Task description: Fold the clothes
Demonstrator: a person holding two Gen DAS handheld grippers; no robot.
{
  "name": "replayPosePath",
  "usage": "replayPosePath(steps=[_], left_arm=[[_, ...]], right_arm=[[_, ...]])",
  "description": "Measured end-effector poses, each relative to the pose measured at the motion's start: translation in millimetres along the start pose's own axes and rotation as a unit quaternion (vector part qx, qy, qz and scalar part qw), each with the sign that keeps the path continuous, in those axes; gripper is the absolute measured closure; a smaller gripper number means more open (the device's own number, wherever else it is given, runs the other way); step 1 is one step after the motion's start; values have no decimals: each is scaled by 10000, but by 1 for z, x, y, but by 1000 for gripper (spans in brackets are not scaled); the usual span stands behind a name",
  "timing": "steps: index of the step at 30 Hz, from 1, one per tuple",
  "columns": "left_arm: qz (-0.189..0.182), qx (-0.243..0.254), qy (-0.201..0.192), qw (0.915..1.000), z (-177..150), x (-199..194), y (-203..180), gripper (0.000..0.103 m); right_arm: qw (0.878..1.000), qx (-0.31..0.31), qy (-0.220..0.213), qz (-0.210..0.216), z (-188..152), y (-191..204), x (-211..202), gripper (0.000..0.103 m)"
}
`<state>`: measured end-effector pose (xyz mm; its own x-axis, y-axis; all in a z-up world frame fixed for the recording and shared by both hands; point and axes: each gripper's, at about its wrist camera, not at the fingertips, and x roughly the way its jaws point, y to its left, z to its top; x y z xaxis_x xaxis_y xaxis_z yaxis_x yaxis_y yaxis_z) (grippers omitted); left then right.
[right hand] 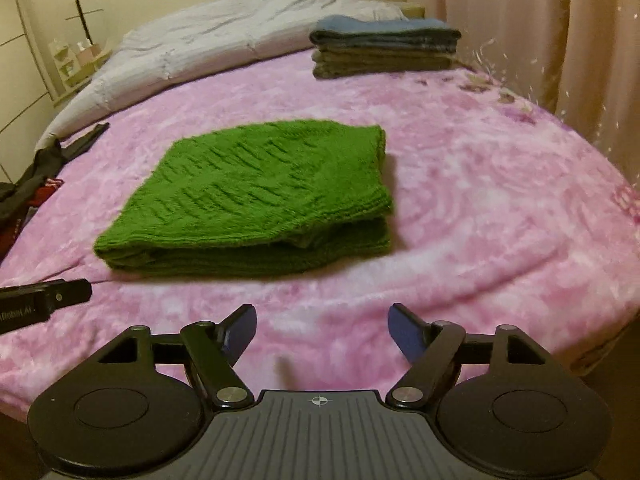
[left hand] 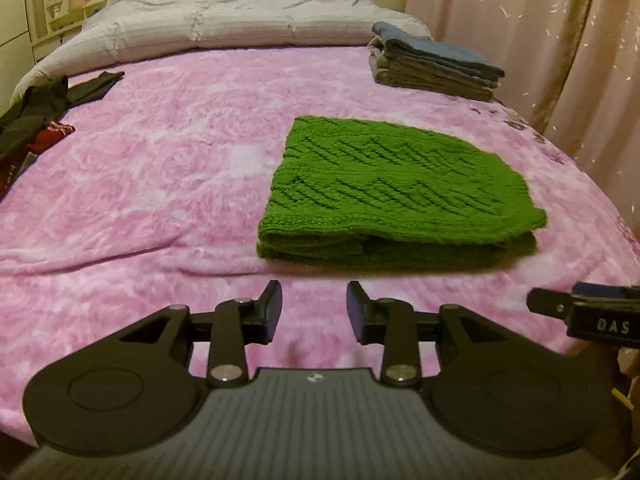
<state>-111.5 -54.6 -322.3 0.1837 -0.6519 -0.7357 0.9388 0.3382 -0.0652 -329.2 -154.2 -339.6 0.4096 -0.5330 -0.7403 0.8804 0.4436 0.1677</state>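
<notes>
A green knitted garment lies folded into a thick rectangle on the pink blanket. My left gripper hovers over the blanket just short of the garment's near edge, open, with nothing between its fingers. My right gripper hangs to the right of it, also short of the garment, open wider and empty. A finger of the right gripper shows at the right edge of the left wrist view. A finger of the left gripper shows at the left edge of the right wrist view.
A stack of folded blue and grey clothes sits at the far right of the bed. Dark and red unfolded clothes lie at the left edge. A grey duvet covers the bed's head; curtains hang on the right.
</notes>
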Motion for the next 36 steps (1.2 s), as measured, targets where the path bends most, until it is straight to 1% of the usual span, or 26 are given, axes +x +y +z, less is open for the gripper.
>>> replayPosePath(steps=[6, 10, 15, 29, 36], left_arm=[[63, 80, -103, 9999, -6, -27, -4, 67], [56, 143, -180, 9997, -12, -43, -6, 66], [-5, 154, -318, 9994, -19, -62, -7, 66], [-188, 193, -725, 9970, -40, -113, -8, 63], [-266, 90, -840, 9961, -40, -120, -1, 62]], right_arm=[[9998, -92, 40, -143, -8, 11, -17, 27], [9995, -148, 43, -264, -15, 16, -29, 27], [9993, -193, -62, -321, -21, 21, -47, 27], [9979, -320, -484, -305, -33, 35, -92, 26], [9973, -315, -620, -226, -33, 33, -98, 25]])
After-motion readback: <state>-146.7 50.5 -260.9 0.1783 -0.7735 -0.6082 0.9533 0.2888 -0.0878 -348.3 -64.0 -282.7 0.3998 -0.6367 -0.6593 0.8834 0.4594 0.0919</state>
